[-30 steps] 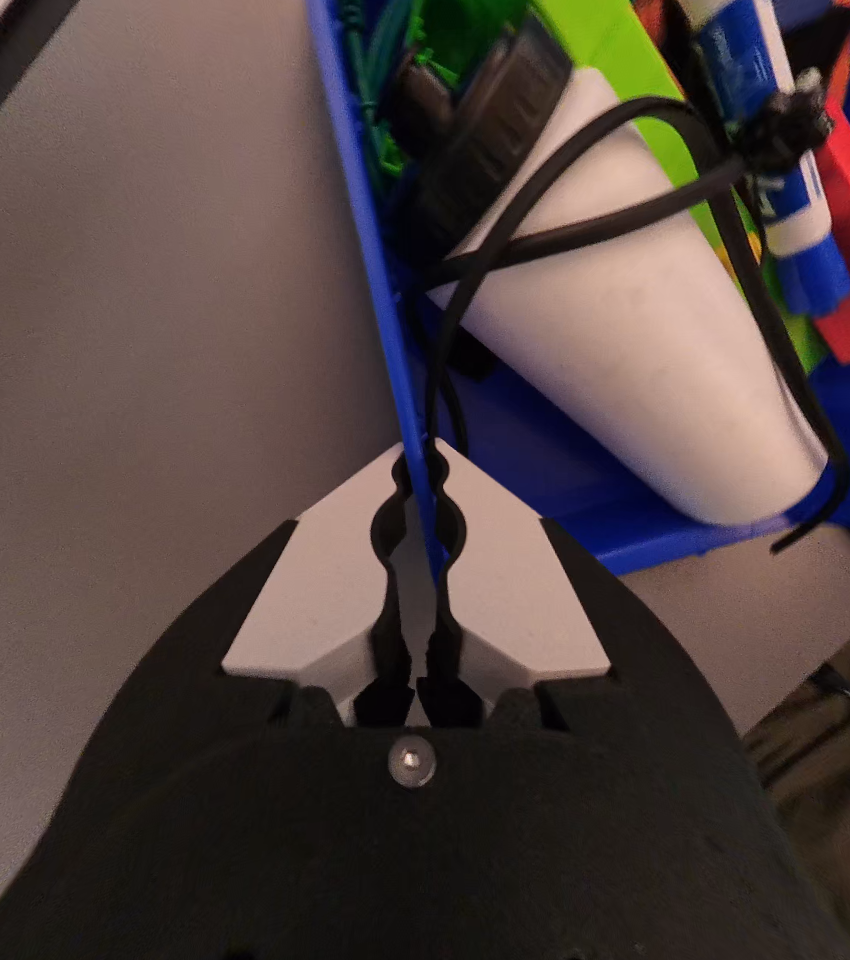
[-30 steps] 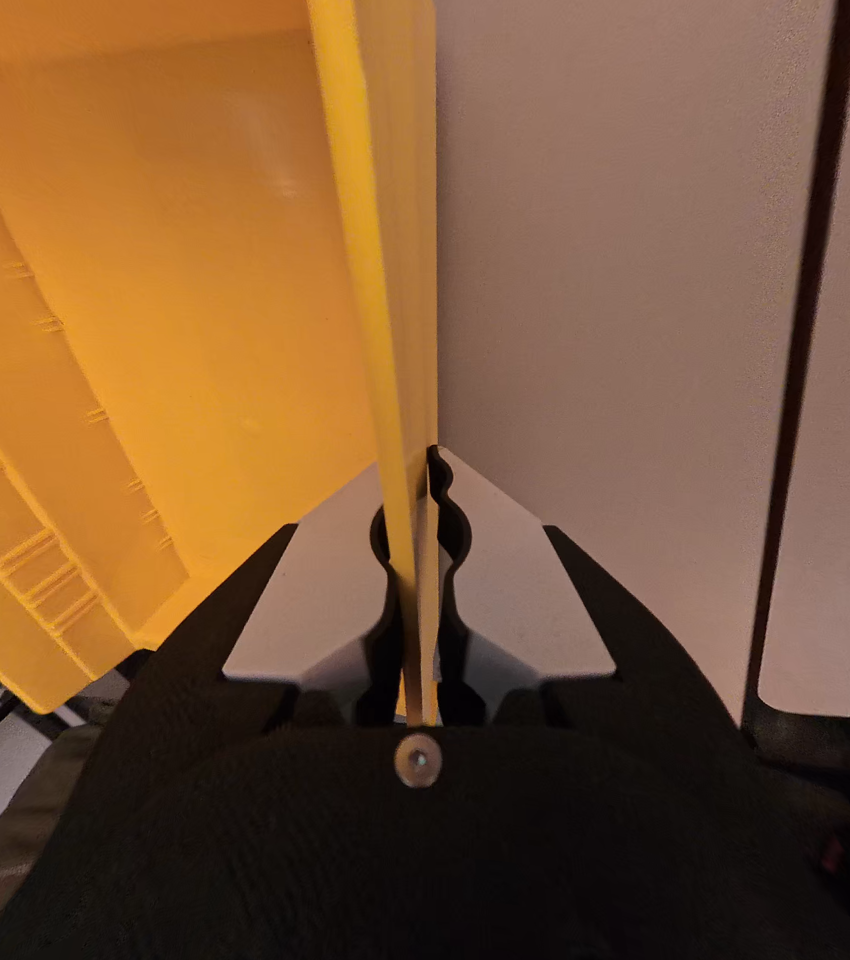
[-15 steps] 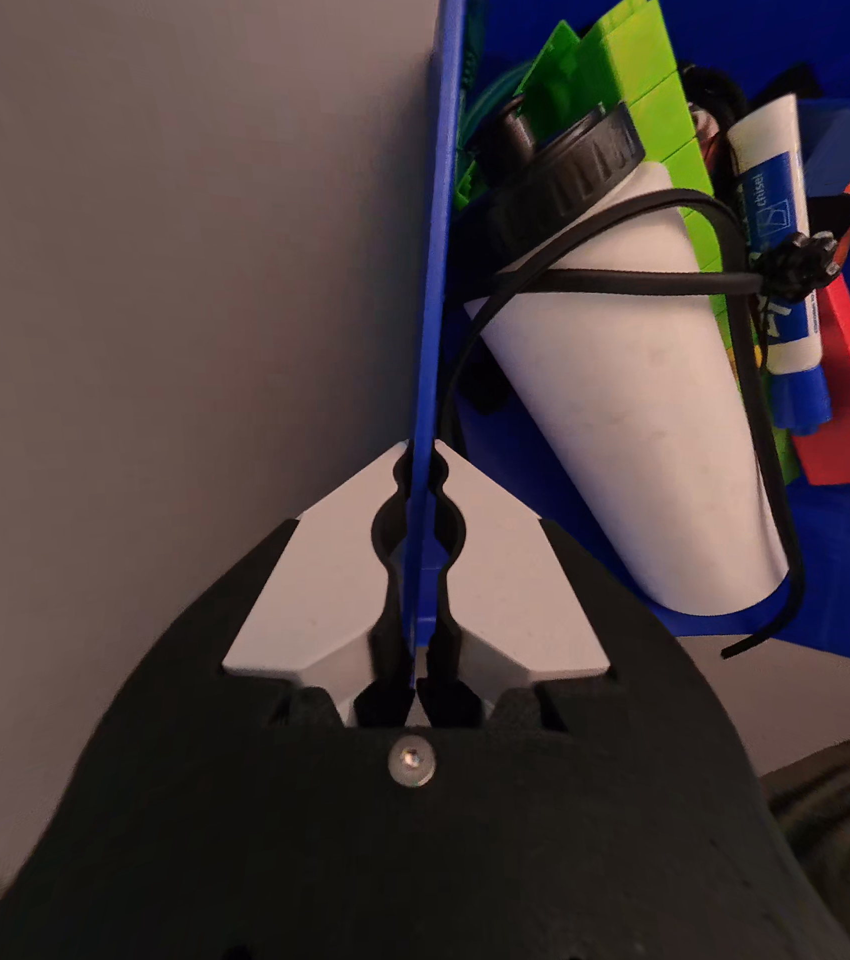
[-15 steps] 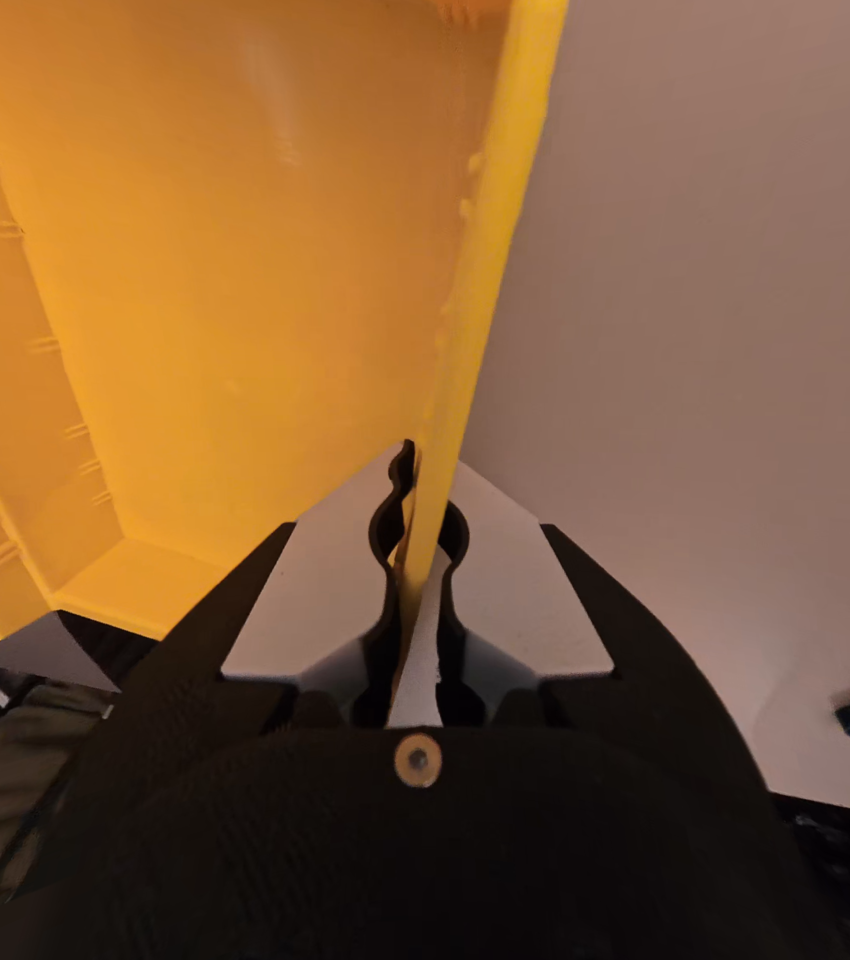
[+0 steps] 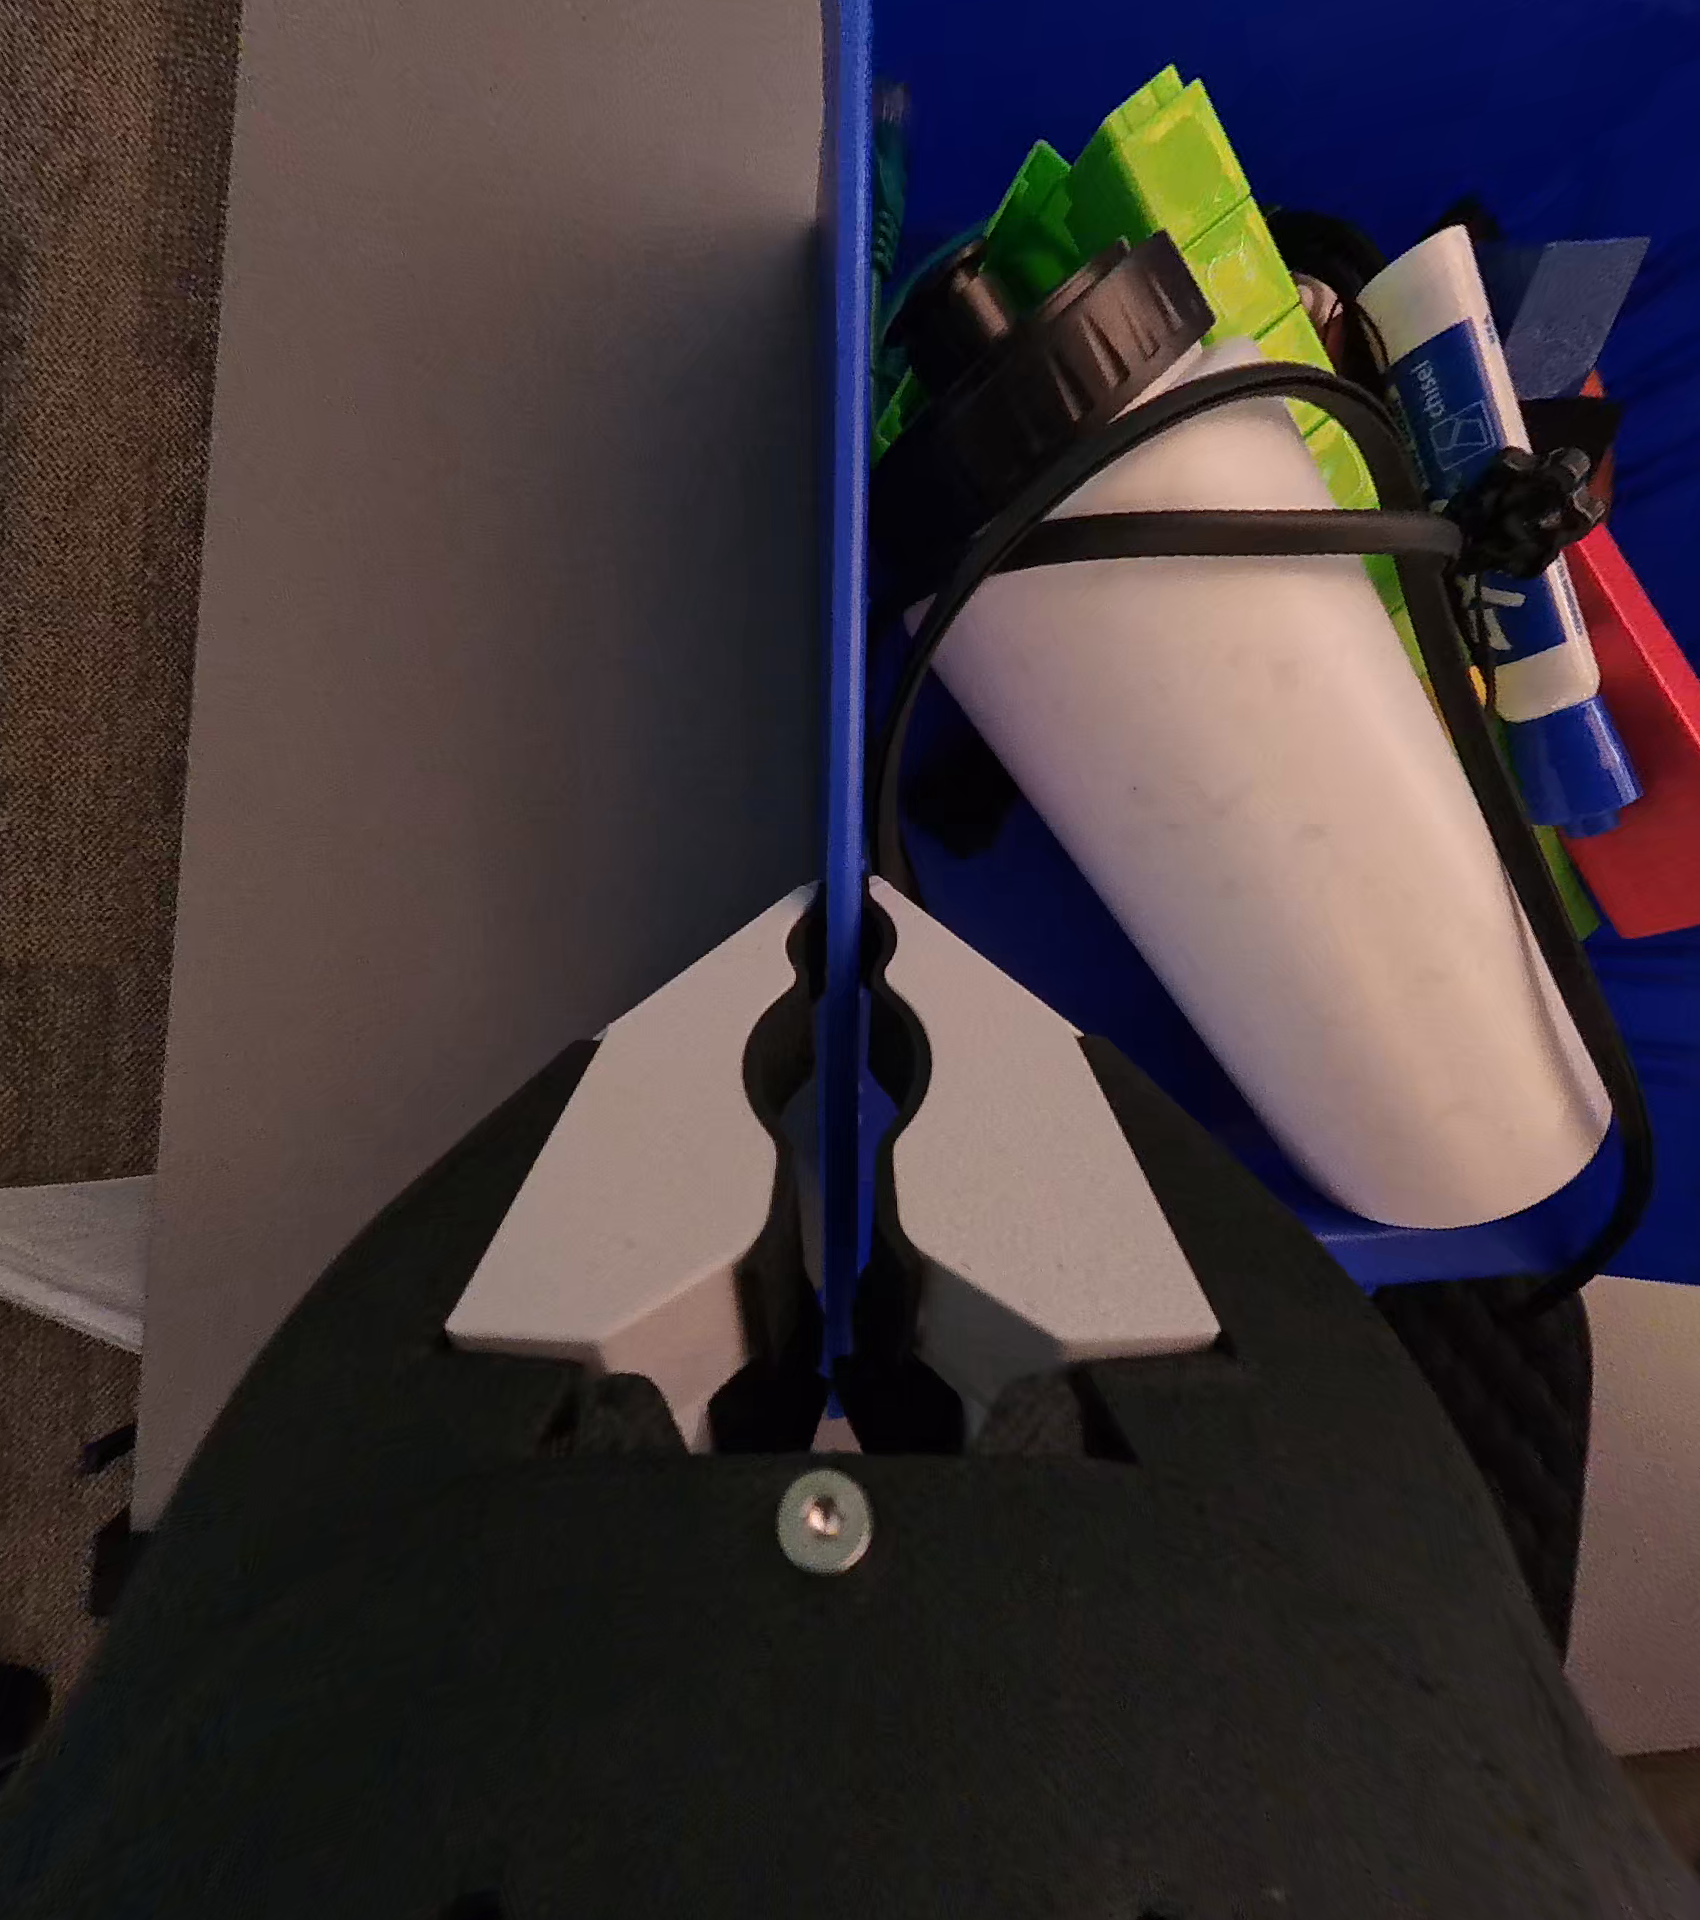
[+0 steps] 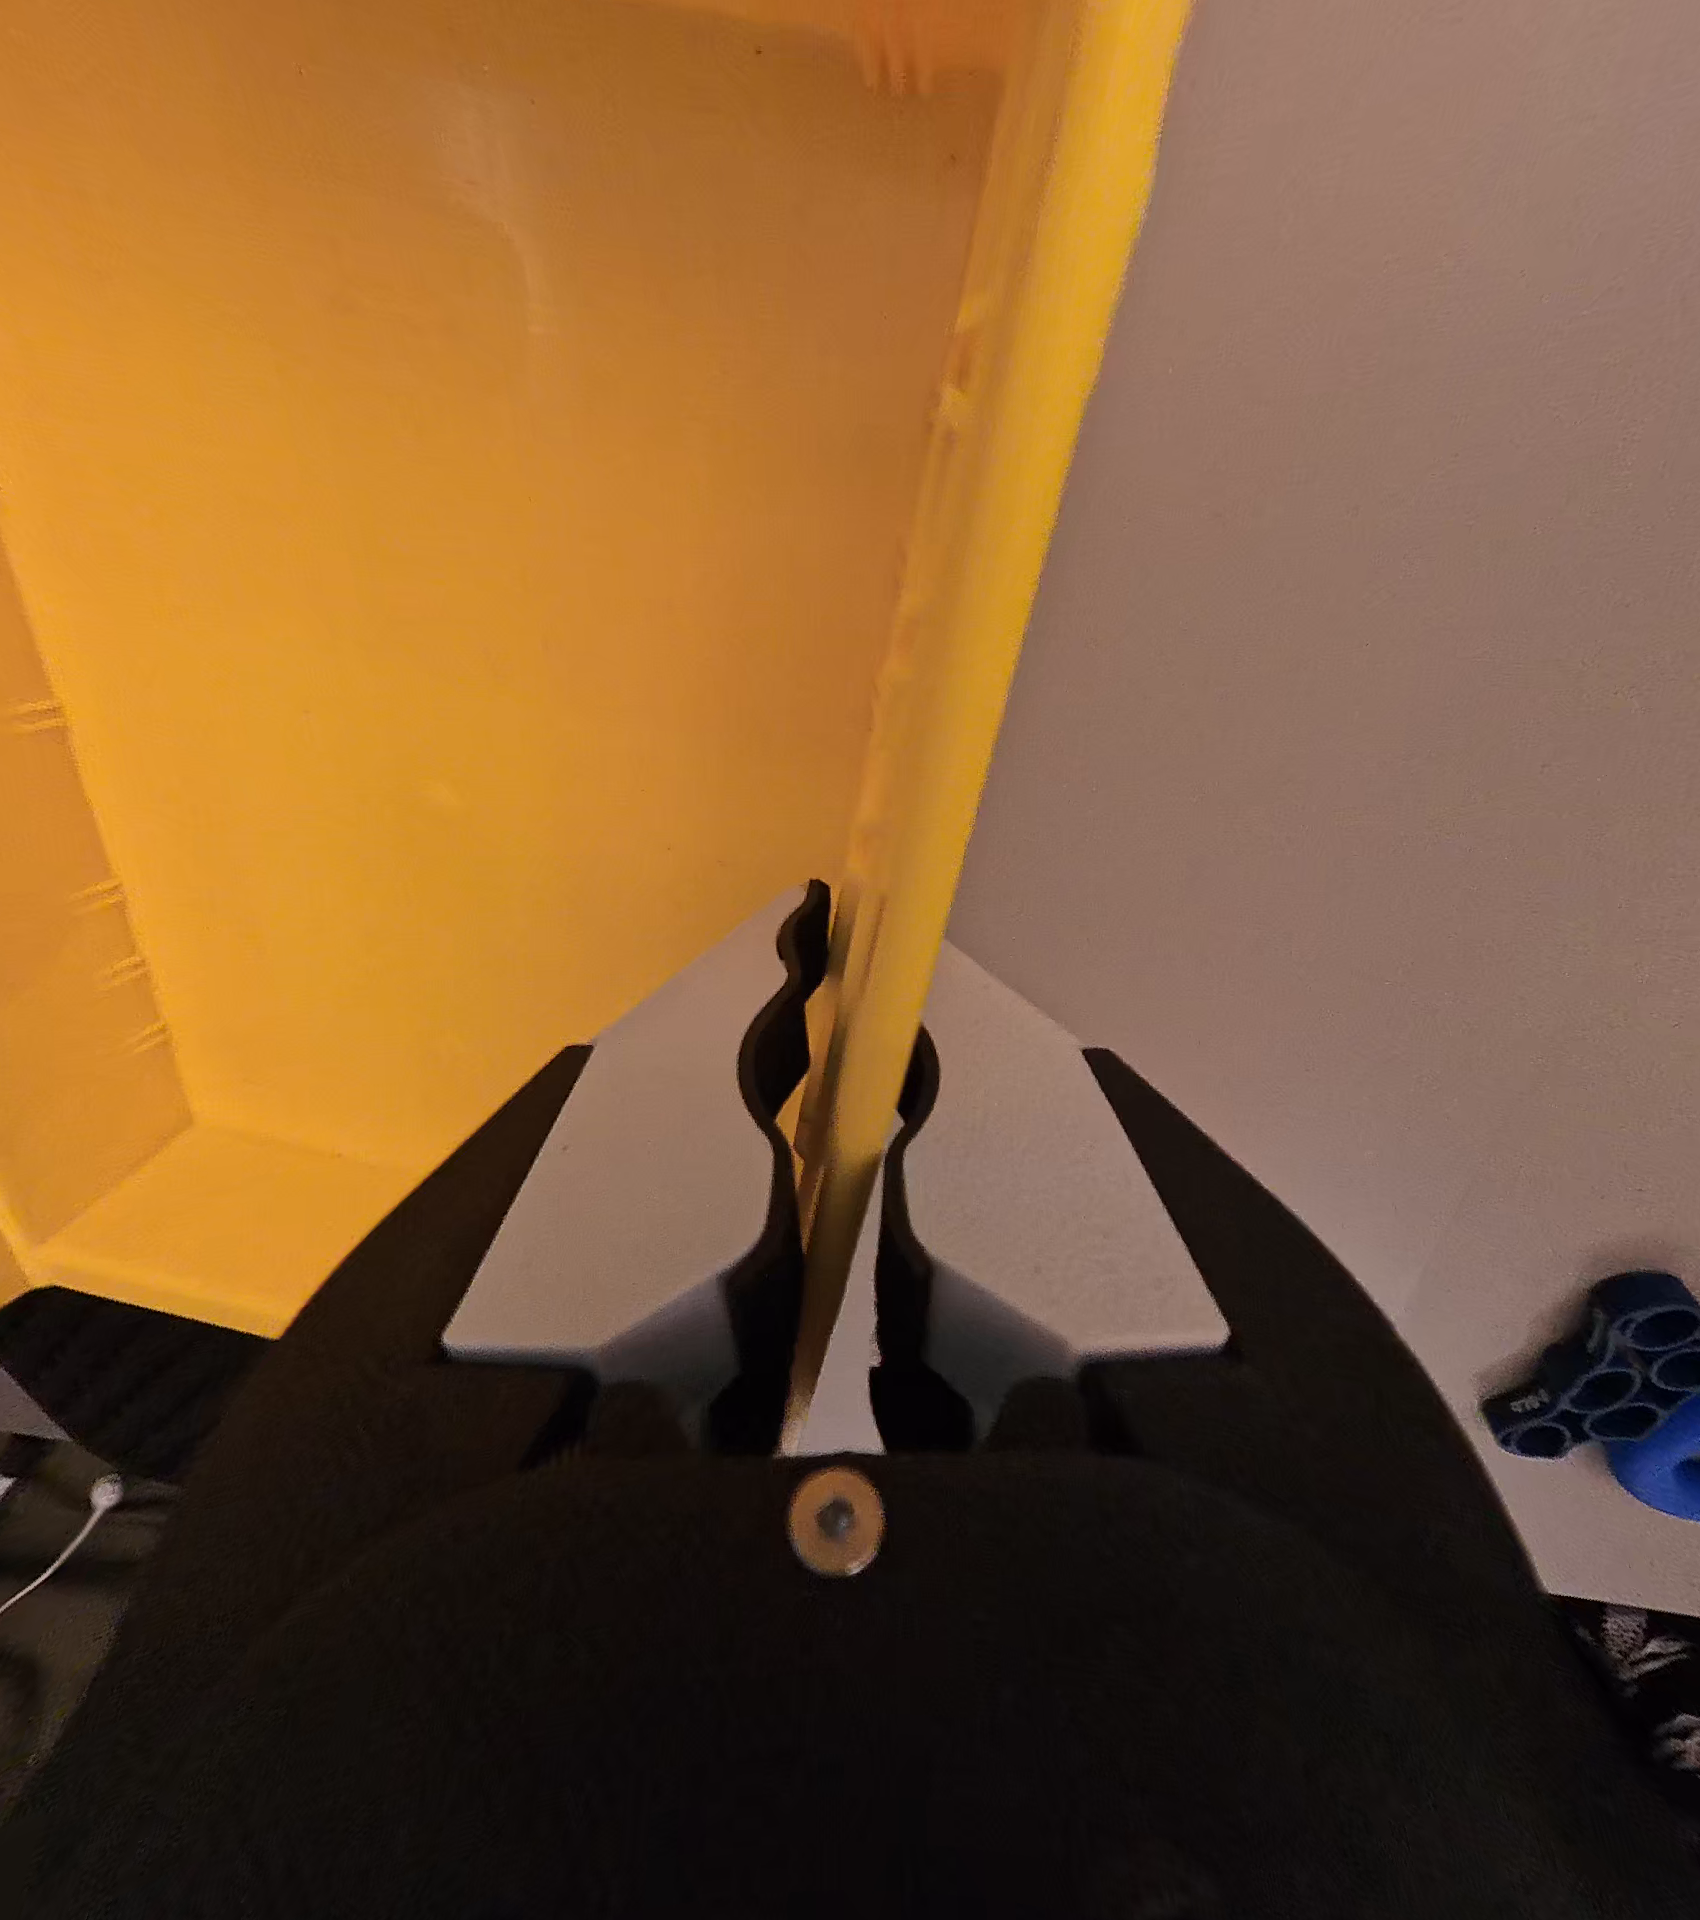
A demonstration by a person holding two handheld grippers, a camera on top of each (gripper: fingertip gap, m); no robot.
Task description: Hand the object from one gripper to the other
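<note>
Left tongs (image 5: 844, 914) clamp blue bin (image 5: 846, 520) wall beside white cup (image 5: 1241, 790); right tongs (image 6: 872, 935) clamp yellow bin (image 6: 1012, 520) wall.

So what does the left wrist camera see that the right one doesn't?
Only the left view shows a blue bin holding a white tube, black cable, green blocks, a marker and a red piece; the left gripper is shut on its wall. Only the right view shows an empty yellow bin, clamped by the right gripper, and a small blue part. Both show a pale tabletop.
</note>
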